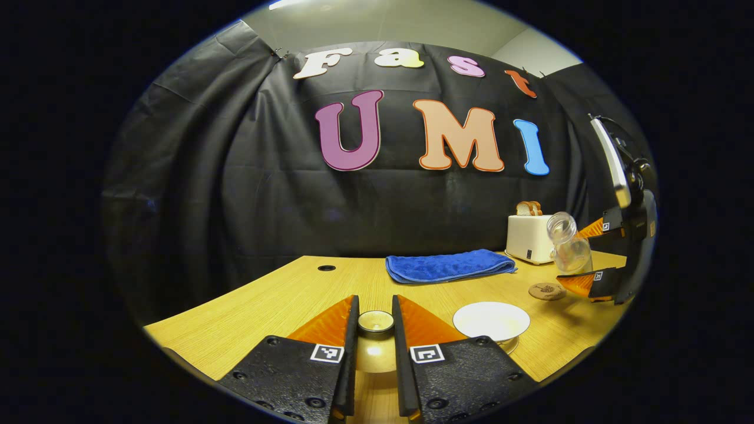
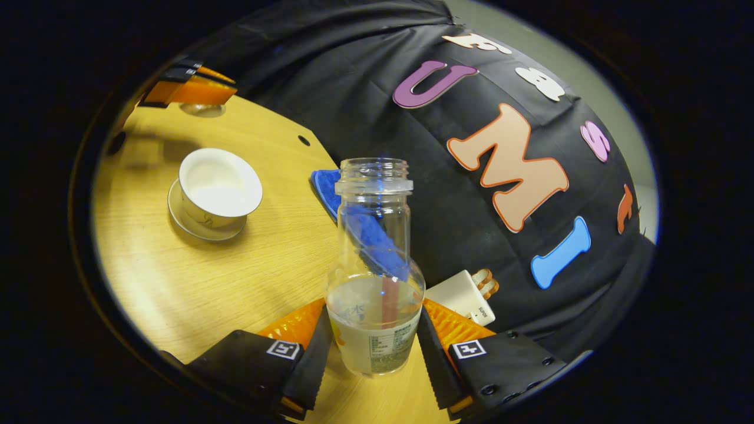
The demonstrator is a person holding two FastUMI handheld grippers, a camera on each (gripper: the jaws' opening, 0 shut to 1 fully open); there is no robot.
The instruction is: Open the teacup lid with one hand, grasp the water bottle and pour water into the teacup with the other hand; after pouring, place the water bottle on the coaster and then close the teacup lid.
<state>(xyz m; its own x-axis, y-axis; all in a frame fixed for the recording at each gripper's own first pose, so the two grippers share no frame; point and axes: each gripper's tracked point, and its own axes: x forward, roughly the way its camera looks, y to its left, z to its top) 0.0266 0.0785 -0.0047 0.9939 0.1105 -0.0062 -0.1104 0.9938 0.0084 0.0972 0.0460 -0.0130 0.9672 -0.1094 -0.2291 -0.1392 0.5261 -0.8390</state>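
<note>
Right gripper view, lower centre: right gripper (image 2: 372,341) clamps the smooth, slippery-looking water bottle (image 2: 375,277) low on its body; left gripper (image 1: 375,330) pinches the likely fragile teacup lid (image 1: 376,321).

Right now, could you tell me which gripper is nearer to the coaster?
Right. The right gripper holds the water bottle just above the coaster. The left gripper is farther off, holding the teacup lid beyond the open teacup.
</note>
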